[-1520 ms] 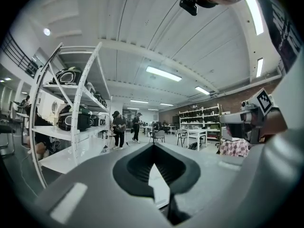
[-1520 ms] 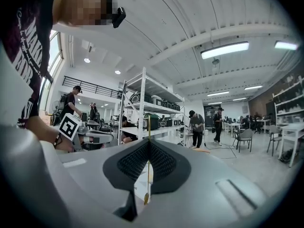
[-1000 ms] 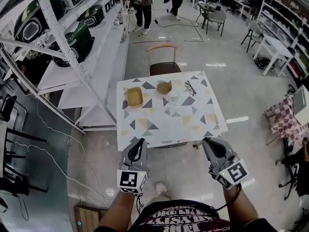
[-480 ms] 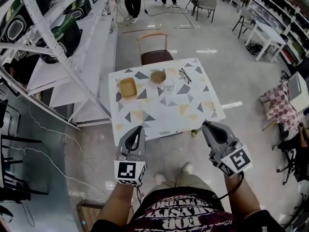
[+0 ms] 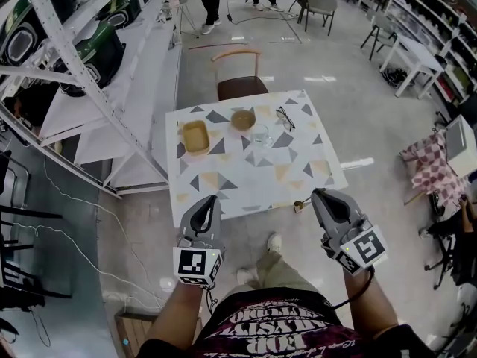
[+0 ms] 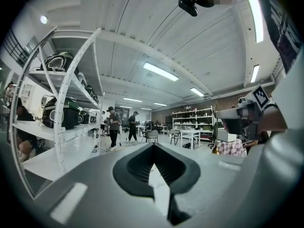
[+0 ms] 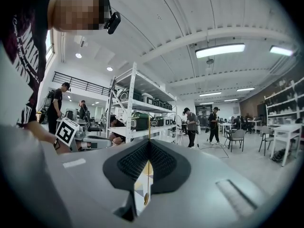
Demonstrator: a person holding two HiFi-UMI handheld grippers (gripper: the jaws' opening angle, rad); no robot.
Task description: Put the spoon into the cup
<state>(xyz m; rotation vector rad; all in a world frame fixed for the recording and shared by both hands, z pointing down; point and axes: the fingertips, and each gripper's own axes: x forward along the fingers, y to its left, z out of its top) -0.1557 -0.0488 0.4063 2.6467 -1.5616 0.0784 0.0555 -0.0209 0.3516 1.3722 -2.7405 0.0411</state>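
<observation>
While standing at the near edge of the table (image 5: pixel 253 176), holds the left gripper (image 5: pixel 211 199) pinched together and empty, the right gripper (image 5: pixel 317 195) clamped tight. Finds the cup (image 5: pixel 260 133) standing near the far edge's middle. Pins the slim gold spoon (image 7: pixel 145 198) between the right jaws.

table (image 5: pixel 298 171) 1 | square wooden dish (image 5: pixel 196 136) 1 | round bowl (image 5: pixel 243 119) 1 | glass cup (image 5: pixel 260 133) 1 | eyeglasses (image 5: pixel 284 116) 1 | spoon (image 5: pixel 298 206) 1 | chair (image 5: pixel 242 88) 1

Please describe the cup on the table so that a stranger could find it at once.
Look at the white table with grey and yellow triangles. Near its far edge, the cup stands right of a round bowl, near eyeglasses; only it is clear glass.
</observation>
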